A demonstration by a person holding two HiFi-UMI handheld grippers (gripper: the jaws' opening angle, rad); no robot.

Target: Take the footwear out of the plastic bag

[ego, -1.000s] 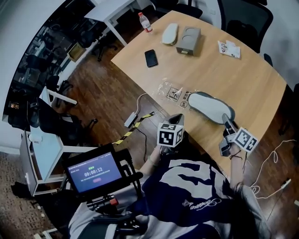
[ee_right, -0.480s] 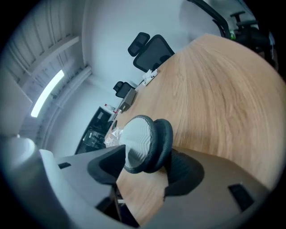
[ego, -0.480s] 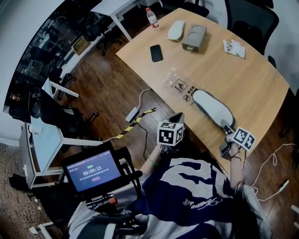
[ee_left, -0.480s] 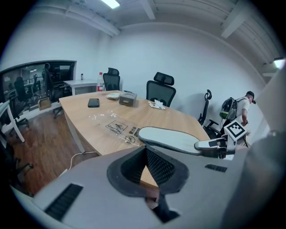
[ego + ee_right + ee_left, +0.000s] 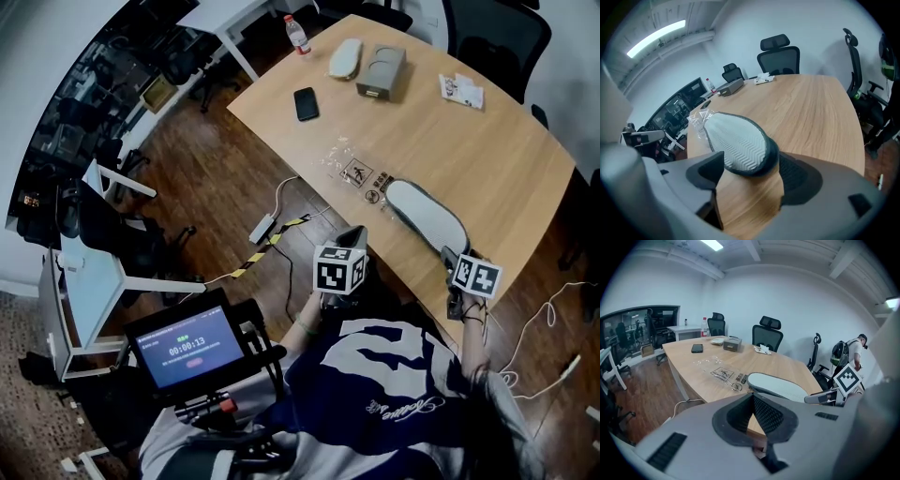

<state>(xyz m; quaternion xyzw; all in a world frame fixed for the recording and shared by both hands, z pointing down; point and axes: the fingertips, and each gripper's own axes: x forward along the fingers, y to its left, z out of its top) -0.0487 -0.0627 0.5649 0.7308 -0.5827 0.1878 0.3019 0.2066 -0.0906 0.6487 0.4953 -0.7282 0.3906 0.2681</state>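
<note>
Only one clear reading: a timer at 00:00:13.
In the head view, at seven o'clock, the small screen (image 5: 190,343) showed 00:00:13 in white digits; the green mark above them and the pink bar below were too small to read. At five o'clock, the dark shirt (image 5: 412,445) bore a large white figure like a 2 and a line of white script that could not be made out. At one o'clock, the clear plastic bag (image 5: 356,173) carried a square pictogram label, a round sign and a dark printed strip, none legible. The bottle's (image 5: 296,35) red label at twelve o'clock was unreadable.
</note>
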